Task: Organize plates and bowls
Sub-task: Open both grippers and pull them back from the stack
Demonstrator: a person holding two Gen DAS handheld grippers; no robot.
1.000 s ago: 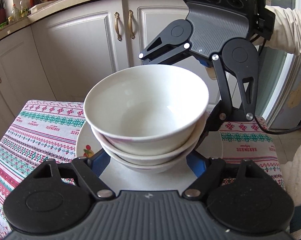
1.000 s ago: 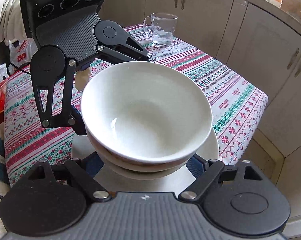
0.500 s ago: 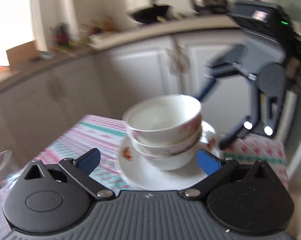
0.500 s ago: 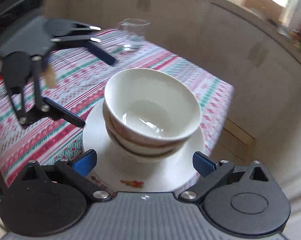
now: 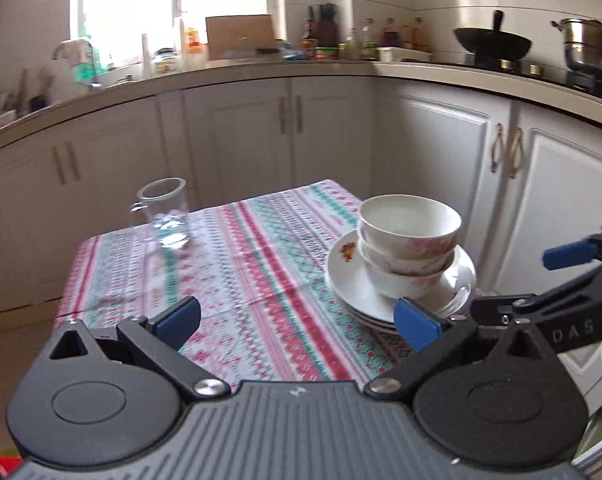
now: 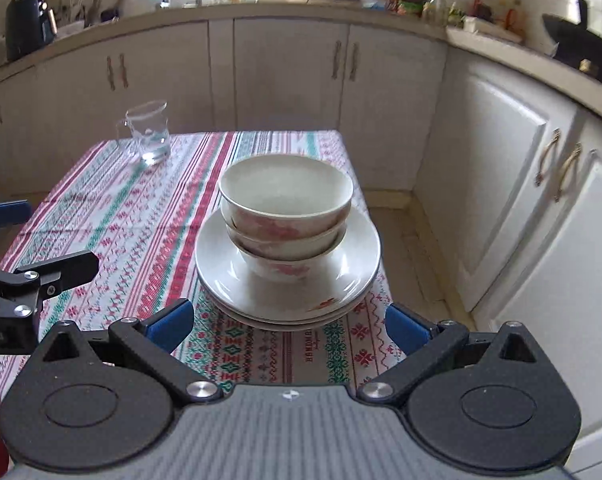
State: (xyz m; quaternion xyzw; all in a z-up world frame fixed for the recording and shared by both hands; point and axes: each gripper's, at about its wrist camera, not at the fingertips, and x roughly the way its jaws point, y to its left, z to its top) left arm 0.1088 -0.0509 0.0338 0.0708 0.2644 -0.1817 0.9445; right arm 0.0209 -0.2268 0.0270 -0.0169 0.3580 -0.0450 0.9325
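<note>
Both grippers have pulled back from the crockery they flanked a second ago, leaving the stack to stand alone on the striped tablecloth [image 6: 149, 216]. The left gripper [image 5: 297, 316] and the right gripper [image 6: 289, 326] each hang with jaws spread wide and nothing between the blue pads, where a moment earlier they closed in around the bowls.

The nested bowls [image 6: 287, 216] sit upright on the stacked plates [image 6: 353, 272], near the table's right edge: at about 3 o'clock in the left wrist view, near centre in the right wrist view. A glass mug [image 6: 147, 132] stands well apart at 11 o'clock.

The release suggests the stacking is finished, or close to it; no loose plate or bowl shows on the cloth.

Each gripper points downward at a moderate angle toward the table, held level across its jaws. The right gripper's fingers enter the left wrist view at 3 o'clock; the left's appear at 9 o'clock in the right wrist view.
</note>
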